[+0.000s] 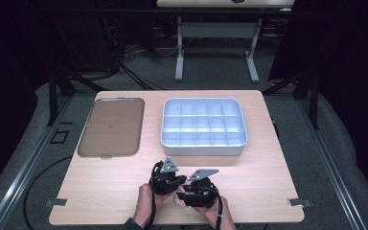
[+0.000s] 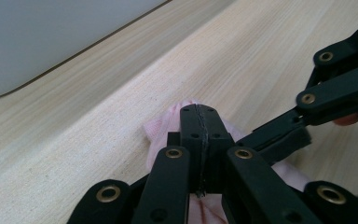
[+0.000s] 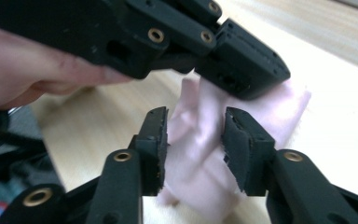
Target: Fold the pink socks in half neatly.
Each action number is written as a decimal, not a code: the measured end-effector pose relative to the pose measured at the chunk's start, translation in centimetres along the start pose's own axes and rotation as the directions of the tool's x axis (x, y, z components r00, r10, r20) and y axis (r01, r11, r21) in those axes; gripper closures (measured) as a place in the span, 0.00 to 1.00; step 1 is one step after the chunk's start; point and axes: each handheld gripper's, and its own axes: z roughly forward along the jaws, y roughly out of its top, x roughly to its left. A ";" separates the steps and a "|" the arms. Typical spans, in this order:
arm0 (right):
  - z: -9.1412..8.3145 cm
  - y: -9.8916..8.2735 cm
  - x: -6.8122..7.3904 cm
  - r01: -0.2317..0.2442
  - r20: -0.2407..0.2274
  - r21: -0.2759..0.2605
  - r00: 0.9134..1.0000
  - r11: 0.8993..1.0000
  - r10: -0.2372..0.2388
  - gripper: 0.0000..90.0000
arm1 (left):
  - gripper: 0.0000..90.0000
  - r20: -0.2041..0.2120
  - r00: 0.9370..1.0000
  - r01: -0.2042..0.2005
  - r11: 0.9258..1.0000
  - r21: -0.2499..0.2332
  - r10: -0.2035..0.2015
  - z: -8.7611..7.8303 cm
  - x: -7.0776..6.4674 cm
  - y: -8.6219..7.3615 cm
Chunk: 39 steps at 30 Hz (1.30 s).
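At the near edge of the wooden table, the person's two hands are holding the grippers close together, with a small pale pink cloth lying on the tabletop between them. The left gripper is pinching the cloth: in the left gripper view its jaws are standing tight together, with pink fabric bunching out around the tips and underneath them. The right gripper is sitting just beside it with its jaws parted; in the right gripper view the cloth is showing in the gap between the two pads, but the pads are not pressing on it. In that same view the left gripper is reaching in from the upper left, its tip sitting on the upper part of the cloth, with the person's left hand behind it. In the high view both grippers are lying well short of the white compartment tray, which is standing in the middle of the table, and a flat brownish tray is lying to the left of it
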 end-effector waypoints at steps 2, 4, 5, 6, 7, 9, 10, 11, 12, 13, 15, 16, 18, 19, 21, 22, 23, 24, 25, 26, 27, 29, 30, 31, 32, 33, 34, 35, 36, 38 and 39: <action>-0.5 0.0 -0.3 -0.008 -0.017 0.022 1.000 1.000 0.009 0.62 | 1.00 0.001 1.000 0.001 1.000 -0.004 -0.001 0.0 0.0 -0.1; -1.1 -0.1 -0.6 -0.026 -0.044 0.039 0.999 0.999 0.028 0.58 | 1.00 0.001 1.000 0.003 1.000 -0.005 -0.003 0.0 0.1 -0.1; -1.5 -0.2 -0.9 -0.035 -0.051 0.047 0.998 0.998 0.038 0.57 | 1.00 0.001 1.000 0.006 1.000 -0.006 -0.006 0.0 0.1 -0.1; -1.9 -0.3 -1.2 -0.052 -0.054 0.047 0.997 0.998 0.055 0.57 | 1.00 0.000 1.000 0.008 1.000 -0.006 -0.008 0.0 0.2 -0.1; -2.3 -0.3 -1.6 -0.068 -0.063 0.041 0.996 0.997 0.071 0.56 | 1.00 0.001 1.000 0.008 1.000 -0.006 -0.008 0.0 0.2 -0.2; -2.9 -0.3 -2.5 -0.120 -0.065 0.012 0.991 0.993 0.120 0.56 | 1.00 -0.001 1.000 0.009 1.000 -0.007 -0.009 0.0 0.1 -0.2; -2.9 -0.2 -2.8 -0.146 -0.053 0.009 0.988 0.989 0.146 0.55 | 1.00 -0.002 1.000 0.009 1.000 -0.007 -0.009 0.0 0.1 -0.2; -2.8 -0.1 -3.1 -0.171 -0.039 0.007 0.984 0.985 0.171 0.55 | 1.00 -0.003 1.000 0.010 1.000 -0.007 -0.010 0.0 0.1 -0.2; -2.6 0.0 -3.3 -0.192 -0.033 0.004 0.981 0.981 0.192 0.54 | 1.00 -0.003 1.000 0.010 1.000 -0.006 -0.010 0.0 0.1 -0.2; -2.3 0.1 -3.4 -0.212 -0.032 0.001 0.977 0.977 0.212 0.53 | 1.00 -0.003 1.000 0.011 1.000 -0.006 -0.011 0.0 0.1 -0.2; -1.5 0.3 -3.4 -0.229 -0.016 0.019 0.973 0.973 0.229 0.52 | 1.00 -0.006 1.000 0.012 1.000 -0.007 -0.012 0.0 0.1 -0.2; -1.1 0.4 -3.3 -0.236 -0.017 0.011 0.972 0.972 0.236 0.52 | 1.00 -0.007 1.000 0.013 1.000 -0.007 -0.013 0.0 0.0 -0.2; -0.6 0.6 -3.0 -0.237 0.000 0.027 0.971 0.971 0.237 0.50 | 1.00 -0.007 1.000 0.012 1.000 -0.006 -0.012 0.0 0.1 -0.2; -0.5 0.6 -2.9 -0.234 0.013 0.035 0.972 0.972 0.234 0.48 | 1.00 -0.007 1.000 0.013 1.000 -0.006 -0.013 0.0 0.1 -0.2; -0.1 0.8 -2.6 -0.241 0.036 0.042 0.970 0.970 0.239 0.48 | 1.00 -0.007 1.000 0.014 1.000 -0.007 -0.014 0.0 0.1 -0.2; 0.1 0.8 -2.5 -0.237 0.044 0.041 0.971 0.971 0.235 0.48 | 1.00 -0.007 1.000 0.013 1.000 -0.006 -0.013 0.0 0.1 -0.2; 0.2 0.9 -2.4 -0.233 0.057 0.048 0.972 0.971 0.230 0.47 | 1.00 -0.007 1.000 0.012 1.000 -0.006 -0.012 0.0 0.1 -0.2; 0.4 0.9 -2.2 -0.230 0.067 0.052 0.972 0.972 0.227 0.47 | 1.00 -0.003 1.000 0.012 1.000 -0.005 -0.012 0.0 0.2 -0.2; 0.5 0.9 -2.2 -0.221 0.074 0.059 0.973 0.973 0.217 0.47 | 1.00 -0.003 1.000 0.014 1.000 -0.005 -0.014 0.0 0.2 -0.2; 0.6 1.0 -2.0 -0.224 0.078 0.056 0.972 0.973 0.219 0.47 | 1.00 -0.003 1.000 0.014 1.000 -0.006 -0.014 0.0 0.2 -0.2; 0.7 1.0 -1.9 -0.212 0.086 0.062 0.975 0.975 0.206 0.47 | 1.00 -0.003 1.000 0.013 1.000 -0.006 -0.013 -0.1 0.2 -0.2; 0.8 1.2 -1.7 -0.201 0.102 0.070 0.976 0.977 0.193 0.46 | 1.00 -0.004 1.000 0.013 1.000 -0.005 -0.013 0.0 0.1 -0.2; 0.9 1.3 -1.5 -0.196 0.112 0.075 0.976 0.978 0.187 0.46 | 1.00 -0.005 1.000 0.012 1.000 -0.004 -0.012 0.0 0.1 -0.2; 1.0 1.5 -1.4 -0.188 0.121 0.082 0.977 0.979 0.177 0.46 | 1.00 -0.003 1.000 0.016 1.000 -0.005 -0.016 0.0 0.1 -0.2; 1.1 1.6 -1.3 -0.174 0.131 0.090 0.978 0.981 0.162 0.46 | 1.00 -0.002 1.000 0.016 1.000 -0.004 -0.016 0.0 0.2 -0.2; 1.3 1.7 -1.2 -0.169 0.140 0.091 0.978 0.981 0.156 0.46 | 1.00 0.000 1.000 0.015 1.000 -0.004 -0.015 0.0 0.2 -0.2; 1.3 1.8 -1.1 -0.162 0.144 0.099 0.979 0.982 0.147 0.46 | 1.00 0.001 1.000 0.013 1.000 -0.004 -0.013 -0.1 0.3 -0.2; 1.4 1.8 -1.0 -0.159 0.151 0.101 0.978 0.982 0.143 0.47 | 1.00 0.003 1.000 0.019 1.000 -0.005 -0.019 -0.1 0.3 -0.2; 1.4 1.8 -1.0 -0.154 0.152 0.103 0.979 0.983 0.138 0.47 | 1.00 0.010 1.000 0.024 1.000 -0.005 -0.024 -0.1 0.4 -0.3; 1.4 1.8 -1.1 -0.154 0.142 0.095 0.980 0.984 0.139 0.51 | 1.00 0.013 1.000 0.025 1.000 -0.006 -0.025 -0.1 0.5 -0.3; 1.4 1.9 -1.2 -0.152 0.136 0.104 0.981 0.983 0.137 0.52 | 1.00 0.013 1.000 0.023 1.000 -0.005 -0.023 0.0 0.5 -0.2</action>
